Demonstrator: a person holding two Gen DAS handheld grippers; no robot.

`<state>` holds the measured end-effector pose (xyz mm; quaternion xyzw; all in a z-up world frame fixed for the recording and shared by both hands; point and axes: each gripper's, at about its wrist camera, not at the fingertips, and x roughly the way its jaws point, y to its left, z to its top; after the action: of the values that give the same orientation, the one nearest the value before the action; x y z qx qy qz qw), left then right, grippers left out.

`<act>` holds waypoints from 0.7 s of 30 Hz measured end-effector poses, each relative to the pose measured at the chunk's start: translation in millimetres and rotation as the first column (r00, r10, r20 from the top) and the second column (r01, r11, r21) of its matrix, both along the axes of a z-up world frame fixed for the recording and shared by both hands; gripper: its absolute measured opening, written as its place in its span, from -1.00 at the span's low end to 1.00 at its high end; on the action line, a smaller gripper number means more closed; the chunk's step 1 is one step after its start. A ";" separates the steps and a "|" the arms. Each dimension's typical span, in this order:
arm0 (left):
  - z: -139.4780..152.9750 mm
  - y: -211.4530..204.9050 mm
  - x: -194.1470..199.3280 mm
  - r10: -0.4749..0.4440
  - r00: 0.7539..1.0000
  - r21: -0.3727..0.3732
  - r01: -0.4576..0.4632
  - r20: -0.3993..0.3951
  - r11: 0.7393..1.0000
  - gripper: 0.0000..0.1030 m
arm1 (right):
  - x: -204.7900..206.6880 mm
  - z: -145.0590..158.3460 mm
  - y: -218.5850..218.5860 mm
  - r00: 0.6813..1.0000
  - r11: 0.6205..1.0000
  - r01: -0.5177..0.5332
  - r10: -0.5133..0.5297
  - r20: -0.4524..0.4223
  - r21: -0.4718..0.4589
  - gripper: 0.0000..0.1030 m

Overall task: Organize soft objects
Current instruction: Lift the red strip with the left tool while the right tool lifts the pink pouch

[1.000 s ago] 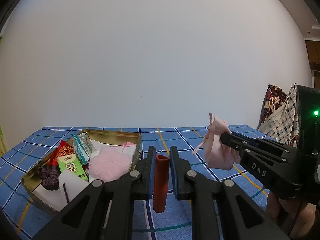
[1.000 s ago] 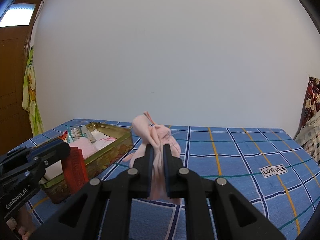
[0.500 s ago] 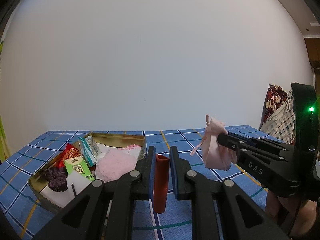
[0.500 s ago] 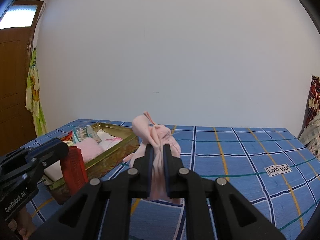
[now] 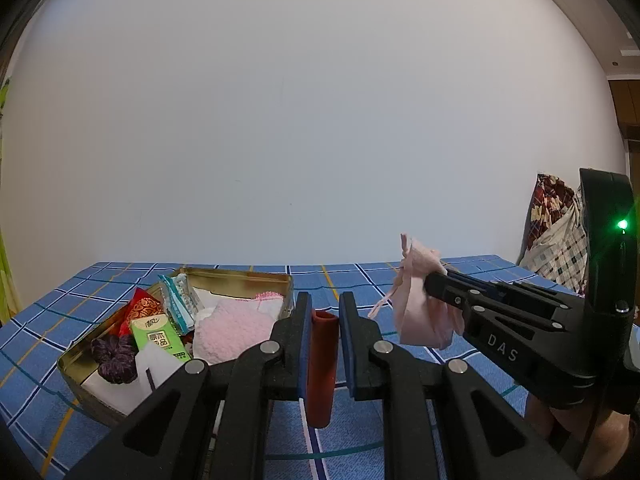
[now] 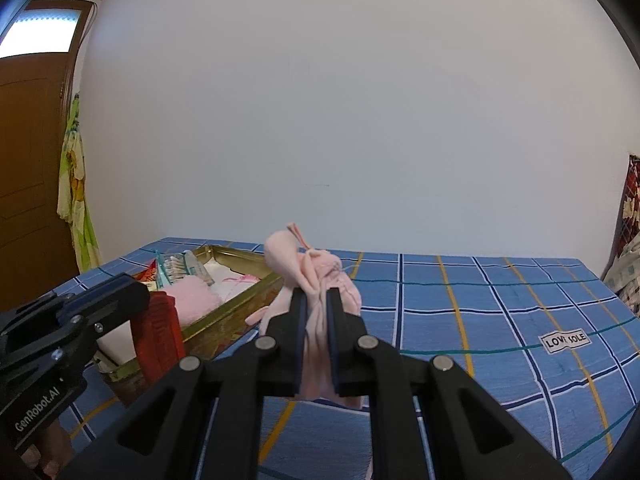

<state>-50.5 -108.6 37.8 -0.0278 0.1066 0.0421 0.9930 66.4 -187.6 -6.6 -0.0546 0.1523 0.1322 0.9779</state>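
My left gripper is shut on a dark red soft pouch, held above the blue checked cloth; it also shows in the right wrist view. My right gripper is shut on a pale pink drawstring bag, held in the air to the right of the gold tin. The bag also shows in the left wrist view. The tin sits to the left and holds a fluffy pink cloth, a purple scrunchie and snack packets.
The blue checked cloth covers the surface, with a "LOVE SOLE" label at right. Patterned fabric bundles stand at the far right. A wooden door and hanging green cloth are at left.
Both grippers have risen slightly and keep their hold. The tin and the cloth sit lower in both views.
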 end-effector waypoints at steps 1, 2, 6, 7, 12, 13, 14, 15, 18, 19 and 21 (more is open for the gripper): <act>-0.1 -0.1 0.1 0.000 1.000 0.000 0.000 -0.001 1.000 -0.70 | -0.2 0.0 -0.1 1.000 1.000 0.000 0.000 0.000 0.000 -0.80; 0.0 -0.1 -0.1 0.001 1.000 0.000 -0.001 0.002 1.000 -0.70 | -0.3 -0.1 -0.1 1.000 1.000 0.000 0.000 0.000 0.000 -0.80; -0.4 1.2 -0.4 0.003 1.000 -0.007 -0.003 0.006 1.000 -0.70 | 0.1 -0.5 0.1 1.000 1.000 -0.001 0.001 -0.001 0.000 -0.80; -0.4 1.7 -0.7 0.002 1.000 -0.009 -0.002 0.005 1.000 -0.70 | 0.2 -0.8 1.0 1.000 1.000 -0.001 0.001 -0.001 0.000 -0.80; -0.6 3.9 -1.8 0.009 1.000 -0.013 -0.009 0.007 1.000 -0.70 | -2.1 -0.4 3.4 1.000 1.000 -0.005 0.005 0.000 -0.004 -0.80; -0.4 3.8 -2.4 0.012 1.000 -0.013 -0.012 0.008 1.000 -0.70 | -2.7 -0.1 3.2 1.000 1.000 -0.006 0.006 0.000 -0.003 -0.80; -0.4 4.5 -2.8 0.013 1.000 -0.015 -0.013 0.010 1.000 -0.70 | -3.3 0.1 3.4 1.000 1.000 -0.007 0.007 0.000 -0.004 -0.80; -0.5 5.1 -3.1 0.014 1.000 -0.018 -0.014 0.011 1.000 -0.70 | -4.4 0.5 3.3 1.000 1.000 -0.006 0.006 0.001 -0.005 -0.80; -0.4 6.2 -3.9 0.016 1.000 -0.020 -0.016 0.013 1.000 -0.70 | -6.0 1.2 3.7 1.000 1.000 -0.007 0.007 0.002 -0.005 -0.80; -0.3 6.3 -4.1 0.015 1.000 -0.021 -0.015 0.013 1.000 -0.70 | -6.0 1.2 3.9 1.000 1.000 -0.007 0.007 0.003 -0.004 -0.80; -0.3 6.7 -4.2 0.016 1.000 -0.017 -0.016 0.014 1.000 -0.70 | -6.2 1.4 3.1 1.000 1.000 -0.013 0.013 0.002 0.007 -0.80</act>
<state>-54.7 -101.9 37.5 -0.0373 0.0999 0.0491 0.9931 60.2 -184.6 -5.1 -0.0524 0.1506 0.1393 0.9773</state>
